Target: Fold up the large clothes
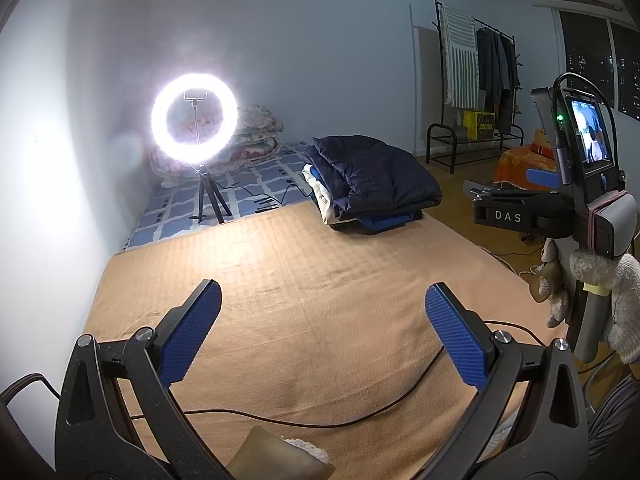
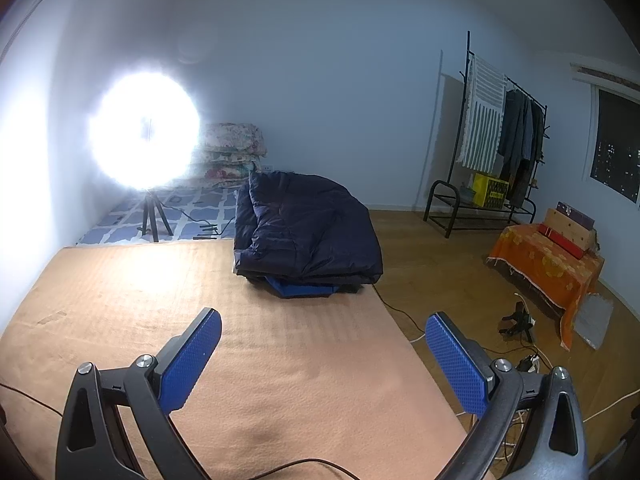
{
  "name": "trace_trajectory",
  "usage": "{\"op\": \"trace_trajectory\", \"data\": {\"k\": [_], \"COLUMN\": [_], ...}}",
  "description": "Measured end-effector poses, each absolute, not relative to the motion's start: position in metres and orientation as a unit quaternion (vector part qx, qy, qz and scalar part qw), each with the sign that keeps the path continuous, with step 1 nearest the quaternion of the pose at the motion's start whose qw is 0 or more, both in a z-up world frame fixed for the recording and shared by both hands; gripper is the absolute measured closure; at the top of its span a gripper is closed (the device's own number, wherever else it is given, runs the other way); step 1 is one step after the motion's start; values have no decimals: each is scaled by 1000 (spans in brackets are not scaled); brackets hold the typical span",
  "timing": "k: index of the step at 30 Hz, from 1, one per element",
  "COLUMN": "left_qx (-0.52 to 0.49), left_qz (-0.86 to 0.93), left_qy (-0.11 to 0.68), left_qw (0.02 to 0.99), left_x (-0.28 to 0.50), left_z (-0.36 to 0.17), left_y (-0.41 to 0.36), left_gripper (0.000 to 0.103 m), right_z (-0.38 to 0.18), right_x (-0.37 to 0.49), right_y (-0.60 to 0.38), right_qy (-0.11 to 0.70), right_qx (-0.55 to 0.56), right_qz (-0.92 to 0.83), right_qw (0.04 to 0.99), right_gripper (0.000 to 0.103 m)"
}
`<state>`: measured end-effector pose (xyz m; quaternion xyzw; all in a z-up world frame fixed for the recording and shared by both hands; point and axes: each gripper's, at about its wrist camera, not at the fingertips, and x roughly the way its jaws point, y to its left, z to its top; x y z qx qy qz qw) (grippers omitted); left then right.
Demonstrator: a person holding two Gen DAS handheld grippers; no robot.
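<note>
Tan blanket (image 1: pixel 304 280) bare, both grippers (image 1: pixel 323 332) (image 2: pixel 323 360) spread wide, holding nothing — best to lift the dark jacket (image 2: pixel 304 228) from the folded stack squarely by its edges.

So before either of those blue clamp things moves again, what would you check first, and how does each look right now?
1. Left gripper open, holding nothing: ok.
2. Right gripper open, holding nothing: ok.
3. Tan blanket lies flat as a work surface: ok.
4. Dark cable off the blanket: not ok, it crosses the near part.
5. Navy jacket folded on the stack: ok.
6. An unfolded garment ready to pick: cannot tell, none in view.
</note>
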<state>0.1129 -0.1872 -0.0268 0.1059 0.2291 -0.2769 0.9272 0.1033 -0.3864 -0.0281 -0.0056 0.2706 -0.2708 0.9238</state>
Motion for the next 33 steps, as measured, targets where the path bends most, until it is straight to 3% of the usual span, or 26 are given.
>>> {"op": "trace_trajectory", "data": {"k": [33], "left_qx": [109], "left_qz": [-274], "left_qy": [216], "left_qw": [931], "left_x": [111], "left_z": [-20], "left_y": [-179], "left_gripper": [0], "right_z": [-33], "right_x": [105], "right_y": [-389], "right_qy": [272], "right_qx": [-7], "right_qz": [-273], "right_qw": [923], "right_gripper": [0]}}
